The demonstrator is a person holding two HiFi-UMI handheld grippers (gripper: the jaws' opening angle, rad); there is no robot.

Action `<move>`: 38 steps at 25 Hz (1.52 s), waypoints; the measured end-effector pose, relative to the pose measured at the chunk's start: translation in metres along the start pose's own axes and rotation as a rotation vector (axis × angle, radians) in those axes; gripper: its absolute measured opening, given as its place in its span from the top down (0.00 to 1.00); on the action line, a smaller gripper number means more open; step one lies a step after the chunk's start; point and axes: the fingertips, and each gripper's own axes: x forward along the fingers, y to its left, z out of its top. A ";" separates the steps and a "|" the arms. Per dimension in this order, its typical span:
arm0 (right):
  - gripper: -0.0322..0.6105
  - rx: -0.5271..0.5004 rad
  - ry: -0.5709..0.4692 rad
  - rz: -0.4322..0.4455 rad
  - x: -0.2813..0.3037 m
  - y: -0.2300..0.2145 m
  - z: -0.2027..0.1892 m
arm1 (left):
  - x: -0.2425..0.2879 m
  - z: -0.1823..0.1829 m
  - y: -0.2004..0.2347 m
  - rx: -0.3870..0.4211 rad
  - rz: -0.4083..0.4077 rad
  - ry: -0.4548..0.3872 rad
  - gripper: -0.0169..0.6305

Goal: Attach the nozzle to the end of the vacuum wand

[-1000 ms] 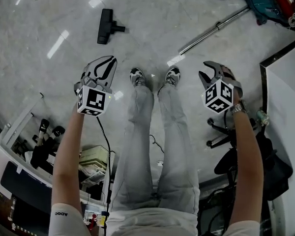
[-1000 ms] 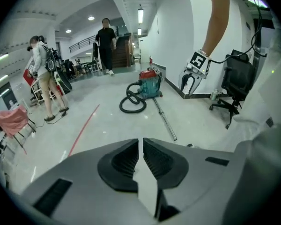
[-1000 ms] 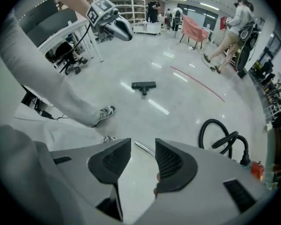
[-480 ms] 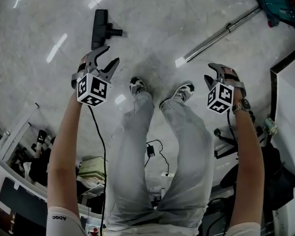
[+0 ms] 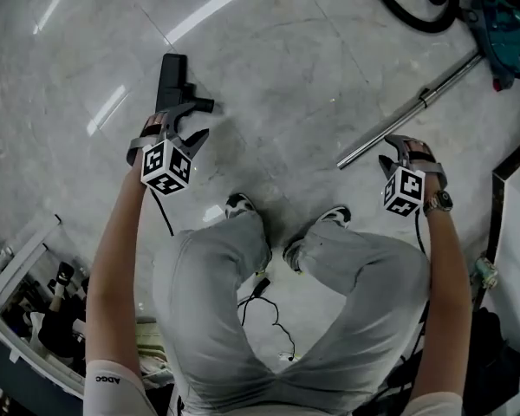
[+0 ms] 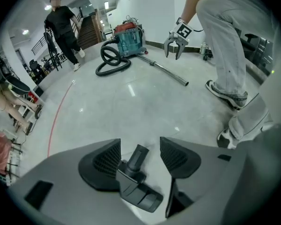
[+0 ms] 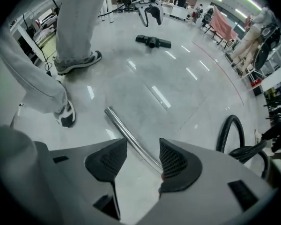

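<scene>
The black floor nozzle (image 5: pixel 175 81) (image 7: pixel 153 41) lies on the pale floor at the upper left. My left gripper (image 5: pixel 186 121) hangs just over its neck. In the left gripper view the nozzle's round neck (image 6: pixel 136 161) stands between the jaws, which have just been opening; the pads do not touch it. The metal wand (image 5: pixel 407 111) (image 6: pixel 167 72) lies slanted at the right. My right gripper (image 5: pixel 399 156) hovers by its near end, its jaws also just opened. The tube (image 7: pixel 129 137) runs under the gap between them, untouched.
A teal vacuum body (image 5: pixel 503 16) (image 6: pixel 130 36) and its black hose (image 5: pixel 416 11) (image 6: pixel 110 62) sit at the wand's far end. The holder's shoes (image 5: pixel 238 204) (image 5: pixel 329 219) stand between the grippers. A person in black (image 6: pixel 63 29) walks in the background. A desk edge (image 5: pixel 511 172) is at the right.
Both grippers have dropped towards the floor as the holder crouched. The left jaws went from shut to open and now straddle the nozzle's neck; the right gripper has come down by the wand's end.
</scene>
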 end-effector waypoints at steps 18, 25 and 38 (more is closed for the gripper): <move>0.62 -0.372 0.099 0.075 0.113 -0.008 -0.063 | 0.132 -0.074 -0.003 0.435 -0.088 0.260 0.59; 0.65 -0.422 0.130 0.076 0.123 0.002 -0.068 | 0.129 -0.075 -0.009 0.395 -0.129 0.283 0.67; 0.69 -0.174 -0.167 -0.056 0.028 -0.125 0.054 | 0.087 -0.043 0.023 -0.049 -0.017 0.038 0.71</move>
